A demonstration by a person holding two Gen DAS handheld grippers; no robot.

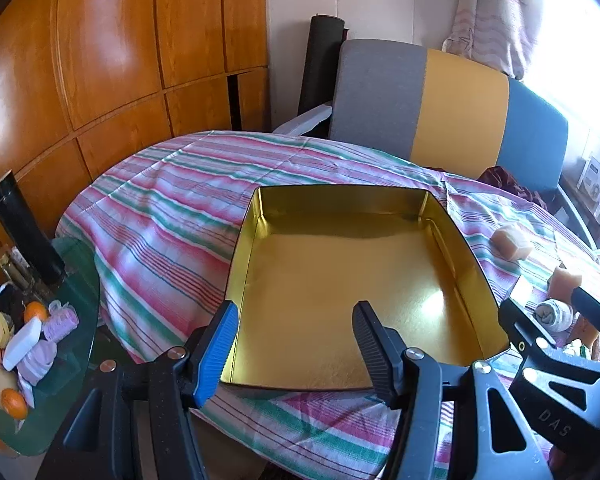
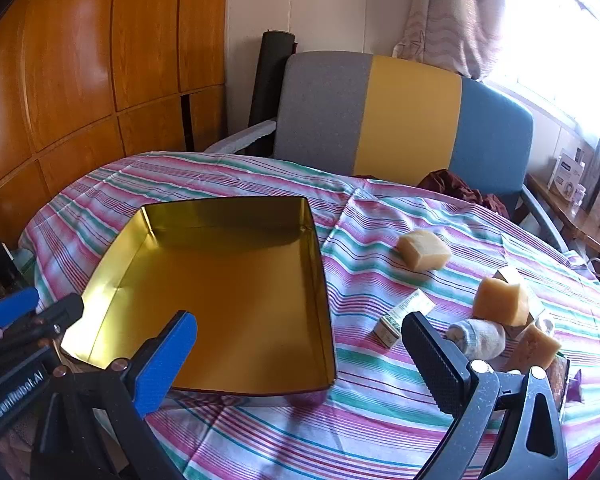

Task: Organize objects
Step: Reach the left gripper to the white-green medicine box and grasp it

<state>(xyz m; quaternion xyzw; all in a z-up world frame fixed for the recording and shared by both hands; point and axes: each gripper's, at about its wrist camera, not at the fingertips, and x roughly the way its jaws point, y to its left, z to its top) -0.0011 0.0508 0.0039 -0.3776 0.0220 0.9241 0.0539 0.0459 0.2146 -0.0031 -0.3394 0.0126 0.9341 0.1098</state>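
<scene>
Sponges (image 2: 500, 300) are lying on the cloth right of the empty tin (image 2: 318, 280); we are hovering the right gripper (image 2: 300, 354) wide open, left gripper (image 1: 294, 354) half-spread, both empty; we're advising squaring jaws around one sponge before squeezing.

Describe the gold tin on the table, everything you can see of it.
The gold tin is a shallow rectangular box that looks like shiny metal, with low upright walls, a flat reflective floor and no lid on it. It is empty. It sits flat on the striped tablecloth, left of the scattered items. The left gripper hovers open over its near edge; whether it touches the tin is unclear.
</scene>
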